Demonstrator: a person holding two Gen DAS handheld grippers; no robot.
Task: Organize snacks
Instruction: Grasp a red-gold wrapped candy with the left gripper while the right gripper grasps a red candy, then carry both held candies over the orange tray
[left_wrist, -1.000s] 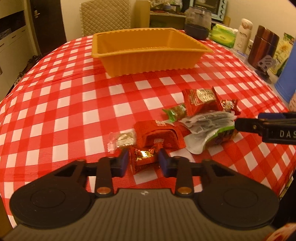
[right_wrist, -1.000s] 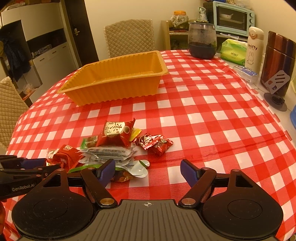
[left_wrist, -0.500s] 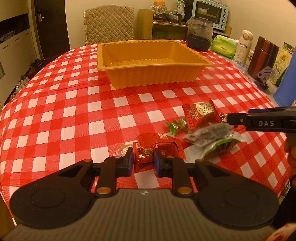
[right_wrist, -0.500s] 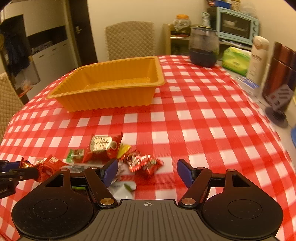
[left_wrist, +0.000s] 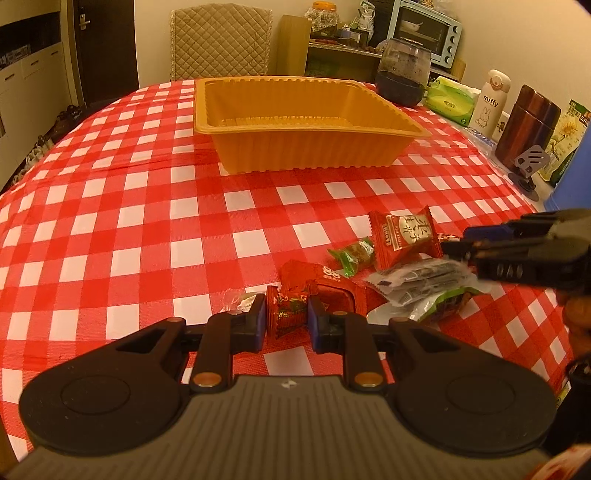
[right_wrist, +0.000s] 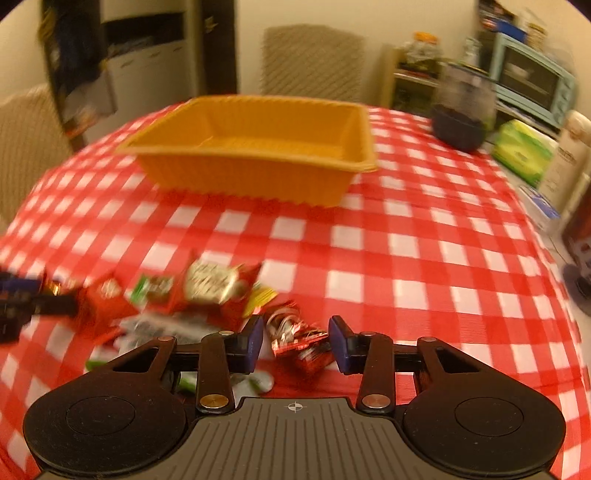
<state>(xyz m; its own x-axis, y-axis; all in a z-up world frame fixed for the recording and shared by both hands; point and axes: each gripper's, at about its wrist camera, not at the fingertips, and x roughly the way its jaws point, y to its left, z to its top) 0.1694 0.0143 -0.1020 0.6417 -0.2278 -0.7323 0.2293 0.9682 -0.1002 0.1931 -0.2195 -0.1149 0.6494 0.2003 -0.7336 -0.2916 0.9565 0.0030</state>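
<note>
My left gripper (left_wrist: 287, 315) is shut on a small red foil candy (left_wrist: 290, 308) at the near edge of the snack pile. The pile holds a big red packet (left_wrist: 404, 234), a green candy (left_wrist: 352, 254) and clear packets with dark contents (left_wrist: 421, 282). My right gripper (right_wrist: 296, 334) straddles a red foil candy (right_wrist: 299, 345); its jaws are closing, with a small gap still on the left side. In the left wrist view the right gripper (left_wrist: 456, 243) reaches in from the right. The empty orange tray (left_wrist: 306, 147) stands beyond the pile, blurred in the right wrist view as the tray (right_wrist: 251, 177).
A red-and-white checked cloth (left_wrist: 147, 221) covers the table. Along the far right edge stand a dark glass jar (left_wrist: 402, 79), a green tissue pack (left_wrist: 452, 99), a white bottle (left_wrist: 491, 105) and a brown canister (left_wrist: 528, 122). A quilted chair (left_wrist: 221, 40) is behind the tray.
The left jaws closed onto the small red candy and stayed put. The right gripper slid over to the red foil candy, rolled a little, and its jaws narrowed around it.
</note>
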